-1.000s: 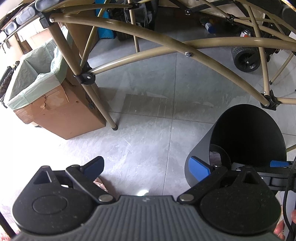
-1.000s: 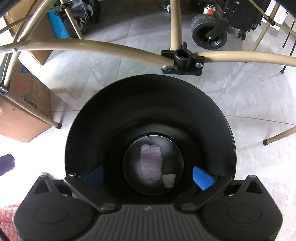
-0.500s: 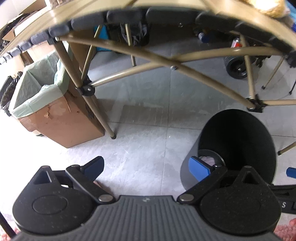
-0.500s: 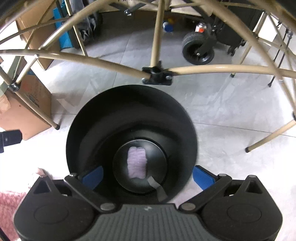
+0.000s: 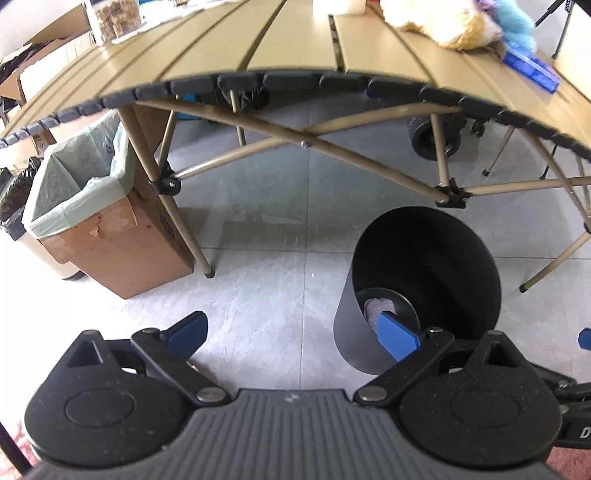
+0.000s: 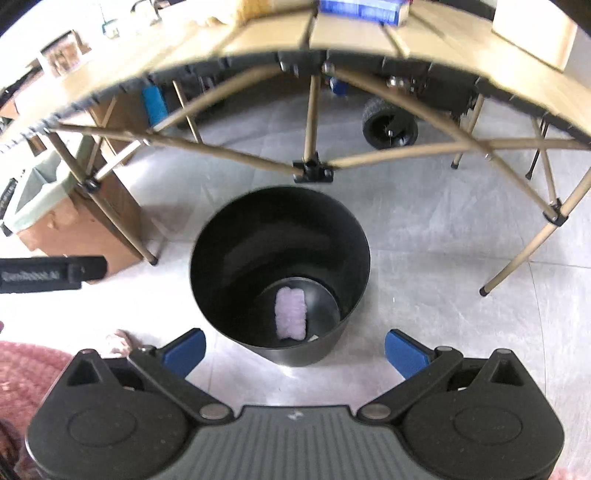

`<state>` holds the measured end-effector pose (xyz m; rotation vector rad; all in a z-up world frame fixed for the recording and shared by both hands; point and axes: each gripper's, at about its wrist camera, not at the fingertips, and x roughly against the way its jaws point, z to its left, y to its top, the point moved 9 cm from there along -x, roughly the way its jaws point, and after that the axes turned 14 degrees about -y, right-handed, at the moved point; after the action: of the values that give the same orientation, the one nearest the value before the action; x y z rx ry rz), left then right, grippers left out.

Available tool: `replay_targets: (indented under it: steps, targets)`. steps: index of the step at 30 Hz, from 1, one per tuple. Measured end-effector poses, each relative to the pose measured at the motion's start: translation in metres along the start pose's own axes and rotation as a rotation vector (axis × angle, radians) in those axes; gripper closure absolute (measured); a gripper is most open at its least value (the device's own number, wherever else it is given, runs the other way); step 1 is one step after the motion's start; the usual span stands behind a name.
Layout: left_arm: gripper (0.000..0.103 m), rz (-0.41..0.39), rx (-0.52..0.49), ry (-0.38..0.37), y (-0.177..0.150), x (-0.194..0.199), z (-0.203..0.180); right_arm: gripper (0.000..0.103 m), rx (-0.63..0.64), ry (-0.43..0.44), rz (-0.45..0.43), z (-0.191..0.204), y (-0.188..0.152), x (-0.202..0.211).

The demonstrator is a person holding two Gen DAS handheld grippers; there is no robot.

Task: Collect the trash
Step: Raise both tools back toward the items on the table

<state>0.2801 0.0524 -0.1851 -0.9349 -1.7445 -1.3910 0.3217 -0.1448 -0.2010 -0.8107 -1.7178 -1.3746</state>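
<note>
A black round trash bin [image 6: 279, 258] stands on the grey tiled floor just in front of the folding table. At its bottom lies a pale lilac crumpled piece of trash [image 6: 291, 314], with a small grey scrap beside it. My right gripper [image 6: 293, 349] hangs open above the bin's near rim, nothing between its blue pads. In the left wrist view the same bin [image 5: 424, 280] is to the right, the lilac trash [image 5: 378, 305] partly hidden behind a blue pad. My left gripper [image 5: 293, 332] is open and empty over bare floor, left of the bin.
A tan slatted folding table [image 5: 295, 48] spans the top, with crossed legs [image 5: 306, 142] beneath. On it lie a fluffy toy [image 5: 454, 22] and a blue box [image 5: 532, 68]. A cardboard box lined with a green bag [image 5: 92, 206] stands left. A black wheel [image 6: 389, 123] is behind.
Both grippers have risen and drawn back from the bin. The tabletop has come into view and the bin looks smaller. The trash still lies at the bin's bottom.
</note>
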Motion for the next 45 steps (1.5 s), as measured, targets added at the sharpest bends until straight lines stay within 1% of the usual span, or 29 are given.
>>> replay_targets:
  steps: [5,13,21,25,30,38,42,45]
  targets:
    - [0.002,-0.067,-0.020,-0.017,0.009,0.030,-0.009,0.000,0.002,0.014,-0.072,-0.001,0.009,0.032]
    - [0.000,-0.205,-0.077,-0.038,0.038,0.077,-0.034,0.000,0.001,0.019,-0.182,-0.004,0.029,0.073]
    - [0.000,-0.329,-0.093,-0.066,0.070,0.111,-0.047,0.000,-0.002,0.003,-0.296,-0.015,0.054,0.109]
    - [0.000,-0.389,-0.105,-0.075,0.088,0.124,-0.055,0.000,-0.006,-0.007,-0.356,-0.020,0.068,0.118]
    - [0.000,-0.449,-0.108,-0.098,0.109,0.131,-0.063,0.000,-0.054,-0.007,-0.420,-0.031,0.093,0.123]
    - [0.000,-0.521,-0.093,-0.125,0.148,0.127,-0.068,0.000,-0.103,-0.023,-0.536,-0.046,0.138,0.127]
    - [0.000,-0.566,-0.064,-0.135,0.170,0.118,-0.066,0.000,-0.135,-0.019,-0.582,-0.049,0.158,0.121]
    - [0.000,-0.584,-0.039,-0.140,0.183,0.106,-0.063,0.000,-0.174,-0.035,-0.611,-0.053,0.173,0.110]
